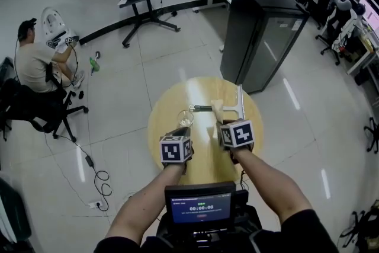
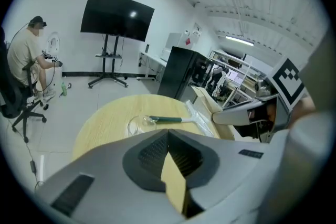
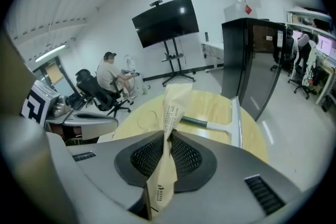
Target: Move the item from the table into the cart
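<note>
Table [image 1: 161,127], glass bowl [image 1: 185,118], squeegee [image 1: 240,101], paper packet [image 3: 174,105]

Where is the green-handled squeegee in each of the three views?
Head view: squeegee at centre, on the far half of the round table.
Left gripper view: squeegee at centre, right of the glass bowl.
Right gripper view: squeegee right of centre, behind the paper bag.
Shared landmark: the black cabinet beyond the table, in all three views.

Grey left gripper [image 2: 168,132] and right gripper [image 3: 169,135] (dark mesh pads [image 3: 148,157]), black-and-white marker cubes [image 1: 176,149], seemingly black sleeves [image 1: 299,228].
</note>
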A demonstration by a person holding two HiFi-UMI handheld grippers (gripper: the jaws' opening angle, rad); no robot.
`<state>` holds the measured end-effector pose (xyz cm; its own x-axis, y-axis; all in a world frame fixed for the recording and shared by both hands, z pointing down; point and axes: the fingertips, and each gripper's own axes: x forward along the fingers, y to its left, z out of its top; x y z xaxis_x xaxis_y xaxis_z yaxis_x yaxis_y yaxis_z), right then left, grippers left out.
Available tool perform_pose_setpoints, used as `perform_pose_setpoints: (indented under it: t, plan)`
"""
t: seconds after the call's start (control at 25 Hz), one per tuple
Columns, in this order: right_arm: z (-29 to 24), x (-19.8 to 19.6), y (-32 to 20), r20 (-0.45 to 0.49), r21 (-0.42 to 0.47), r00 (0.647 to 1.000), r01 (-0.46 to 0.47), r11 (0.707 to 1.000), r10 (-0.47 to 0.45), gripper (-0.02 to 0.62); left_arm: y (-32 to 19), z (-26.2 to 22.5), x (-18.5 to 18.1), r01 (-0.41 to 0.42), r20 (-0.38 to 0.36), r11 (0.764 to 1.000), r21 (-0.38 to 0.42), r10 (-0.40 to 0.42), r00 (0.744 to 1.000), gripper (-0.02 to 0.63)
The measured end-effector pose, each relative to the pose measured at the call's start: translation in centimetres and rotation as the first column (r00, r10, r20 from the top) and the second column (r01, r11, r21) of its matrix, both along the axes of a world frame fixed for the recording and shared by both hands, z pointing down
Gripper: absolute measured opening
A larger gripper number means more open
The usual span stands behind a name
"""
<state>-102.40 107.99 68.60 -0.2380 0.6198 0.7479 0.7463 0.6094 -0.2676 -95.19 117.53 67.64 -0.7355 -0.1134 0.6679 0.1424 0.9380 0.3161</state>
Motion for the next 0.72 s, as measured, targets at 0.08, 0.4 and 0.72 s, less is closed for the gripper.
perform_pose_setpoints:
  t: [0.08,0.4,0.72]
  plan:
    - [-3.7,1.2,-1.5,0.044,-0.041,0.999,0.029,0.999,-0.027,0.034,-1.4,-3.5,0.5,-0.022,0.063,1.0,-0.02,0.024,0.998,0.008]
    - [-15.8,3.5,-8.1,0.188,-0.191,0.982,0.061,0.98,-0.024,0.034,-6.2,-16.0,2.5,-0.07,0.291,0.981,-0.182,0.121,0.949,0.008]
    - [-23.2,8.6,-9.3,0.305,-0.282,0.951,0.038,0.959,0.051,0.034,-7.2,-23.6,6.2,-0.136,0.416,0.94,-0.313,0.265,0.87,0.008]
